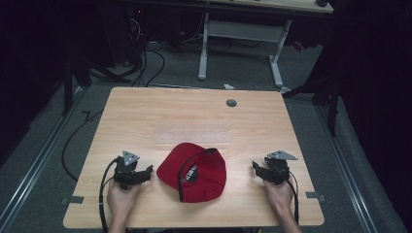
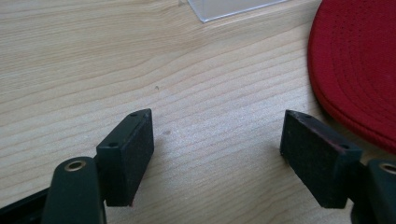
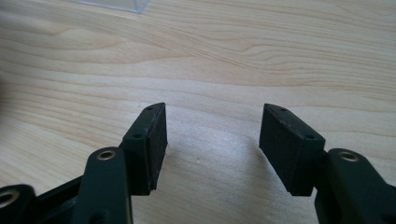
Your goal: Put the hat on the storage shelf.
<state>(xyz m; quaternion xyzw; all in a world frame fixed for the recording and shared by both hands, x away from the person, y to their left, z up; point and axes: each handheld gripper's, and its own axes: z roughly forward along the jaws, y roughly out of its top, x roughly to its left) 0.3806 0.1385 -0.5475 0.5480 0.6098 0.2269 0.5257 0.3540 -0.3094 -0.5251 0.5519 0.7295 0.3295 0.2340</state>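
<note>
Red cap [image 1: 197, 172] lies on the wooden counter [image 1: 194, 116], near the front edge, roughly centred between the two hands. Dark inner band and a black label patch face up on its right half. Nothing touches it.

Left hand-held gripper [image 1: 145, 173] sits just left of the cap, low over the counter, jaws aimed toward the cap's left edge but clear of it. In the left gripper view the left hand-held gripper [image 2: 217, 149] has jaws spread wide, bare wood between the pads, nothing held; the red cap [image 2: 359, 70] brim shows just past the right-hand jaw, apart from it.

Right hand-held gripper [image 1: 256, 167] is off to the cap's right, near but apart, jaws pointing left toward it. In the right gripper view the right hand-held gripper [image 3: 212, 140] has jaws apart with only counter [image 3: 233, 60] grain between them, nothing gripped.

A clear plastic sheet [image 1: 194, 133] lies flat on the counter just behind the cap; its corner [image 2: 224, 9] shows at the top of the left gripper view. Grey round grommet [image 1: 231, 103] sits near the far edge, well apart from everything
</note>
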